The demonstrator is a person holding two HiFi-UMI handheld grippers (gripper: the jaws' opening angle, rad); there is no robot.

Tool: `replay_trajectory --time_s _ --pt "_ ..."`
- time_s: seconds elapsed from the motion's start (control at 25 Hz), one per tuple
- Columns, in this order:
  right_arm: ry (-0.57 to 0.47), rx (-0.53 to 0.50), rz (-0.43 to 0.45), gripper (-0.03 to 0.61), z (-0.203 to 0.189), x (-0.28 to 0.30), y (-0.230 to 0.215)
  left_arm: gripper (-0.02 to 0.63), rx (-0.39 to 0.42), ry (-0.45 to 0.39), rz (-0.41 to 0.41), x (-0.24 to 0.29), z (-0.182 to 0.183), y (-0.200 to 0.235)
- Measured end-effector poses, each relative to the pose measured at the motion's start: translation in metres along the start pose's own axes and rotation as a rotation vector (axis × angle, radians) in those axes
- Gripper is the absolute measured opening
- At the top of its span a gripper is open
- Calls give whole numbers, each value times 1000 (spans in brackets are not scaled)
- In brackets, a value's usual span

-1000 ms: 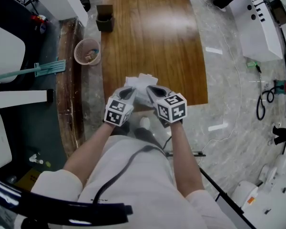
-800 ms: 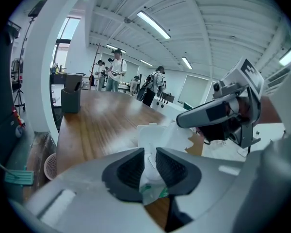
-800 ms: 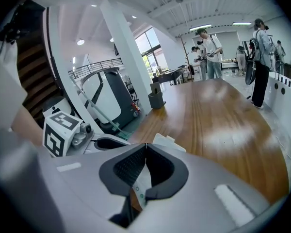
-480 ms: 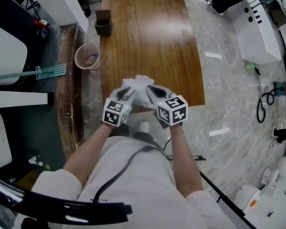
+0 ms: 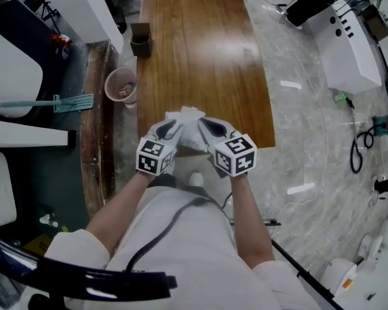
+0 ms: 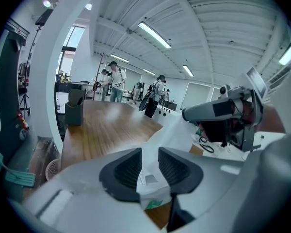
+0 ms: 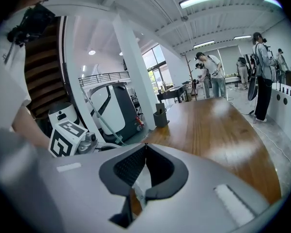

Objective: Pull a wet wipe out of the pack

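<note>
A wet wipe pack (image 6: pixel 154 194) is seen over the near edge of the wooden counter (image 5: pixel 200 57), between the two tools. The jaws of the left tool (image 6: pixel 150 152) have just been opened and stand apart, with the pack between them. The right tool (image 7: pixel 145 148) is clamped on a white wet wipe (image 7: pixel 140 181). A pink waste basket (image 5: pixel 109 82) holding scraps is set on the floor beside the counter. Both forearms are stretched forward side by side, with the tools angled slightly downward.

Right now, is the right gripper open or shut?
Shut: the right gripper has its tips together, pinching a thin white sheet between them. Wipe or pack film, cannot tell.
</note>
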State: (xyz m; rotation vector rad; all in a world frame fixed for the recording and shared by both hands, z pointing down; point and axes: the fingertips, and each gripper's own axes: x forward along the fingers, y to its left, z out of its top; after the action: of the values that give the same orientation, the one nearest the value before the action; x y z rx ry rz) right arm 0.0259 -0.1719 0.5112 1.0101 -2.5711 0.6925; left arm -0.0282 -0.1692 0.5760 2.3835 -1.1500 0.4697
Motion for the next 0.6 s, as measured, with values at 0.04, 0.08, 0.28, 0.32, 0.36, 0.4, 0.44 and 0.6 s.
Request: replay_trajectory --time_s 0.04,0.08,0.28,0.32,0.36,0.4,0.44,0.6 --pt "-9 -4 0 11 2 -2 1 118 1 -9 1 -1 4 -2" --pt "-18 -7 0 11 4 -5 1 118 3 -18 2 -3 7 -3" --pt "-67 -27 -4 11 16 -20 5 117 7 -61 2 -7 26 -12" --pt "-79 -31 -7 11 19 -23 6 115 8 -70 4 -9 29 -14" --pt "-91 -33 -10 12 21 -27 7 115 10 -78 6 -10 32 -15" --pt "-102 -35 -14 11 23 -30 7 112 12 -86 9 -12 34 -16" --pt "-114 -37 -18 11 26 -33 7 106 14 -94 11 -13 38 -18" --pt "-153 -50 -32 12 33 -47 9 69 19 -141 10 -23 56 -27"
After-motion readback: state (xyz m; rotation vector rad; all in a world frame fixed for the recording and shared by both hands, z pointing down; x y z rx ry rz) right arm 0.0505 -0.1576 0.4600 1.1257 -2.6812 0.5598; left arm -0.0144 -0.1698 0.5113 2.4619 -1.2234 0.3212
